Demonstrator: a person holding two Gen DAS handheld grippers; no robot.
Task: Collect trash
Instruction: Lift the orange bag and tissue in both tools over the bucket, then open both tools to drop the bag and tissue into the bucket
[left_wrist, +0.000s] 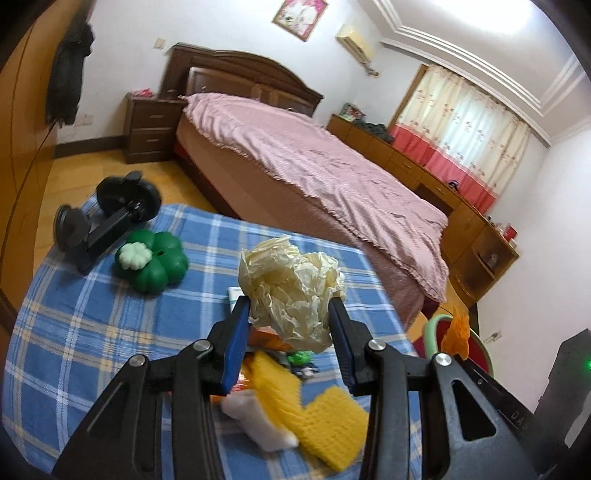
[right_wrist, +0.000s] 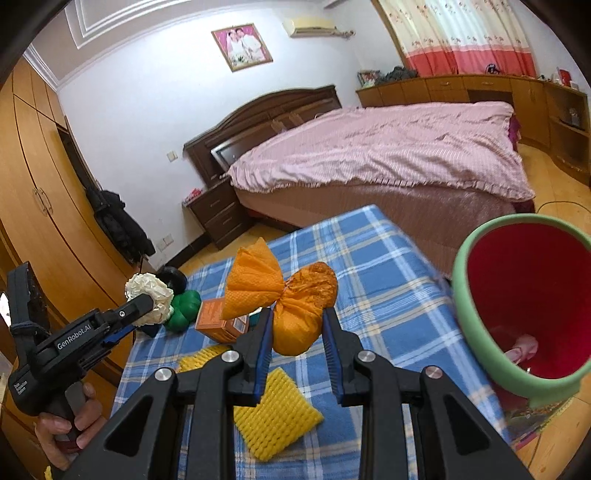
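Observation:
My left gripper (left_wrist: 290, 306) is shut on a crumpled cream paper ball (left_wrist: 291, 291) and holds it above the blue checked table (left_wrist: 92, 325). It also shows in the right wrist view (right_wrist: 149, 308) at the left. My right gripper (right_wrist: 297, 321) is shut on an orange twisted wrapper (right_wrist: 291, 295), held above the table near a red bin with a green rim (right_wrist: 476, 332). The bin (left_wrist: 432, 328) shows past the table's right edge in the left wrist view. Yellow foam nets (right_wrist: 273, 413) (left_wrist: 325, 421) lie on the table below the grippers.
A green clover-shaped toy (left_wrist: 155, 262), a black stand (left_wrist: 107, 221), an orange box (right_wrist: 218, 319) and a white block (left_wrist: 258, 421) sit on the table. A bed with a pink cover (right_wrist: 388, 155) stands beyond, a wardrobe (right_wrist: 40, 206) at left.

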